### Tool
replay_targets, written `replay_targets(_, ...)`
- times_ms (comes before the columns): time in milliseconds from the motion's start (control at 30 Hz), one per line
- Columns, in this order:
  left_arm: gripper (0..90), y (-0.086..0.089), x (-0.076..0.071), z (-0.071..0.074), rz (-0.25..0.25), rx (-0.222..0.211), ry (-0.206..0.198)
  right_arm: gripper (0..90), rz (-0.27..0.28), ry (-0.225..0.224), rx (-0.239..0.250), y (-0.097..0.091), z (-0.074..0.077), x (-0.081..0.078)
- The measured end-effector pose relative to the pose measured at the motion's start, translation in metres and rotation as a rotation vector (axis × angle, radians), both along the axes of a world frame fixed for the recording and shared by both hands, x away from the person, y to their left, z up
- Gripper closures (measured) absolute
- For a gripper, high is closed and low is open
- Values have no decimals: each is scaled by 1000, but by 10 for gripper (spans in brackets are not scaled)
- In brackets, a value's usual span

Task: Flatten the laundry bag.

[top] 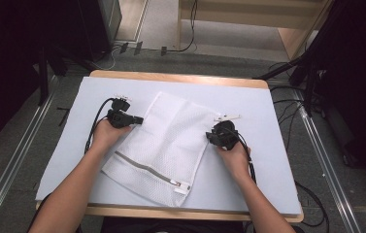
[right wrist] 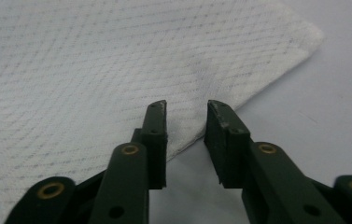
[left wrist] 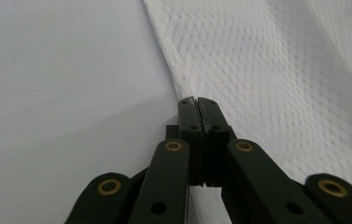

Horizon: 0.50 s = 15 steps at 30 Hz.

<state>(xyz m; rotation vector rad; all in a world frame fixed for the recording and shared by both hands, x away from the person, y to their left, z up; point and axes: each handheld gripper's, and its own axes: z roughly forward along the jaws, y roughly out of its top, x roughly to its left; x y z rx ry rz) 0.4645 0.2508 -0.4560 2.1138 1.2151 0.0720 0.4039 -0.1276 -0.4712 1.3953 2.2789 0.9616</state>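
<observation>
A white mesh laundry bag (top: 166, 141) lies flat and askew on the white table top (top: 268, 170), its grey zip (top: 144, 167) near the front. My left gripper (top: 139, 119) is at the bag's left edge. In the left gripper view the bag (left wrist: 281, 70) lies to the right, and my left gripper (left wrist: 196, 100) has its jaws pressed together right on the hem. My right gripper (top: 209, 137) is at the bag's right edge. In the right gripper view my right gripper (right wrist: 187, 109) stands open, its jaws straddling the edge of the bag (right wrist: 94, 60) near a corner without pressing it.
Bare table top lies left of the bag (left wrist: 61, 84) and to its right (right wrist: 332, 93). Black cables (top: 287, 116) trail off the table's right side. A wooden frame (top: 287, 19) stands on the floor behind the table.
</observation>
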Motion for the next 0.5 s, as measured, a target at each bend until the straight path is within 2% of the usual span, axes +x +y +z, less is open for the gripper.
replay_targets(100, 900, 0, 0, 0, 6, -4, 7, 836, 4, 6, 24, -2, -1, 2)
replay_targets(200, 900, 1, -1, 2, 6, 1, 6, 889, 21, 9, 32, -2, -1, 3)
replay_targets(333, 900, 4, -2, 6, 8, -23, 8, 900, 23, 39, 51, -4, 1, 7)
replay_targets(500, 900, 7, -6, 9, 0, -16, 10, 900, 16, 42, 58, -10, 4, 18)
